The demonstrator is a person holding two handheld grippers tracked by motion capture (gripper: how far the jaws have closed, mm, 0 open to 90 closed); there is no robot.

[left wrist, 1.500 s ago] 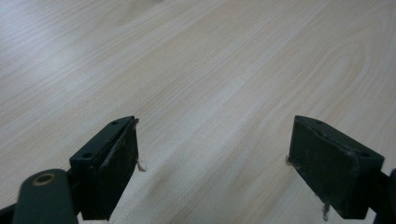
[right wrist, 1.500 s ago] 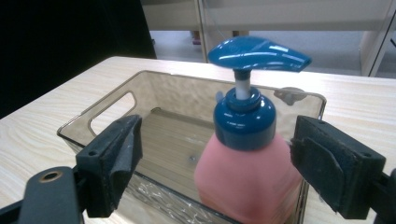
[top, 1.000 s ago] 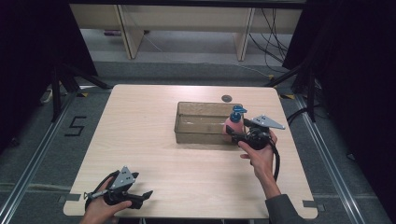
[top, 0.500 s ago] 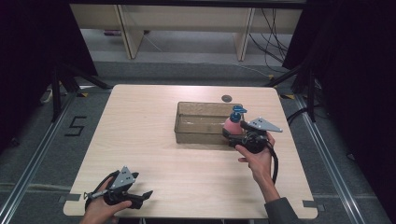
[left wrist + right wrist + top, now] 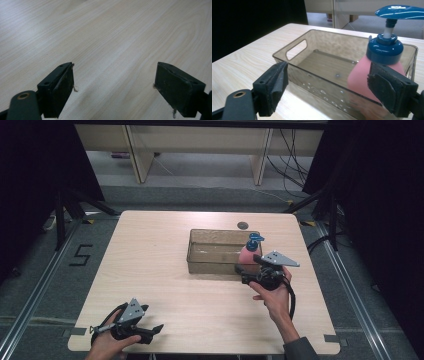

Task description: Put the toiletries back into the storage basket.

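I see the pink pump bottle (image 5: 248, 254) standing inside the clear bin (image 5: 215, 251) at its right end, right of centre in the high view. My right gripper (image 5: 248, 270) sits just outside the bin's near wall, its jaws spread wide and empty. In the right gripper view the bottle (image 5: 372, 80) stands behind that wall, in front of the right-hand jaw. My left gripper (image 5: 150, 331) rests at the lower left, close to the table (image 5: 150, 270) edge, jaws apart over bare wood, with broad free tabletop between both grippers.
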